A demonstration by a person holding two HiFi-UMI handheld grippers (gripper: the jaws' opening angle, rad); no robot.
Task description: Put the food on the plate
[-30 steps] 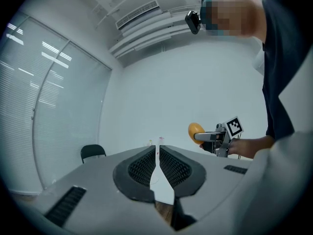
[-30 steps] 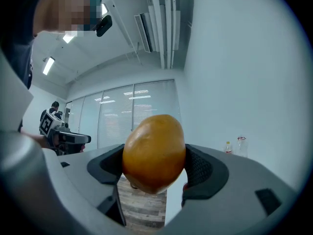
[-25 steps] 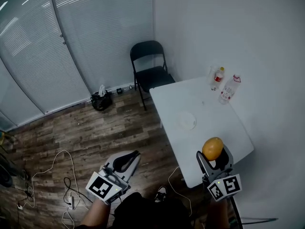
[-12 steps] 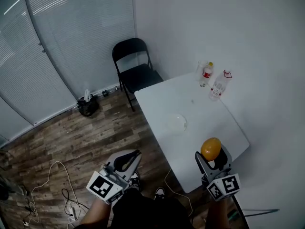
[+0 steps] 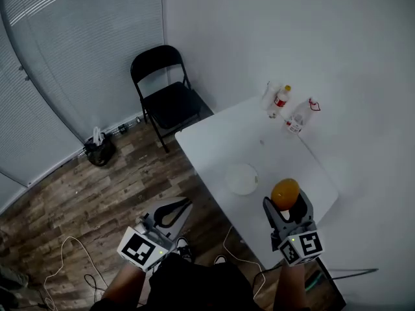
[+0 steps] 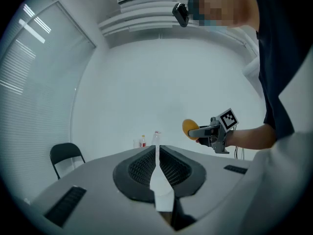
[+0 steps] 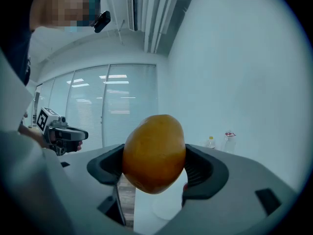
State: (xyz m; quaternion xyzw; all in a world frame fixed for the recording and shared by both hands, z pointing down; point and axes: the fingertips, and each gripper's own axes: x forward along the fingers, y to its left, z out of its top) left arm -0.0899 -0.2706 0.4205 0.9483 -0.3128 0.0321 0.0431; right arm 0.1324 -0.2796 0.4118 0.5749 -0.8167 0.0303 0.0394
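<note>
An orange-yellow mango (image 5: 284, 193) sits clamped between the jaws of my right gripper (image 5: 286, 203), held in the air over the near right part of the white table (image 5: 285, 154). It fills the right gripper view as the mango (image 7: 154, 152). A small white plate (image 5: 242, 177) lies on the table just left of and beyond the fruit; the plate (image 7: 167, 207) shows below the mango. My left gripper (image 5: 170, 214) is shut with nothing in it, over the floor left of the table; its jaws meet in the left gripper view (image 6: 156, 156).
Two plastic bottles (image 5: 281, 98) (image 5: 299, 117) and a clear cup stand at the table's far corner by the wall. A black folding chair (image 5: 162, 96) stands beyond the table. Cables lie on the wood floor (image 5: 84, 193), and a small bag (image 5: 98, 149) rests by the blinds.
The view has shifted towards the table. The plate now lies closer to the mango held in my right gripper. Both grippers keep their state.
</note>
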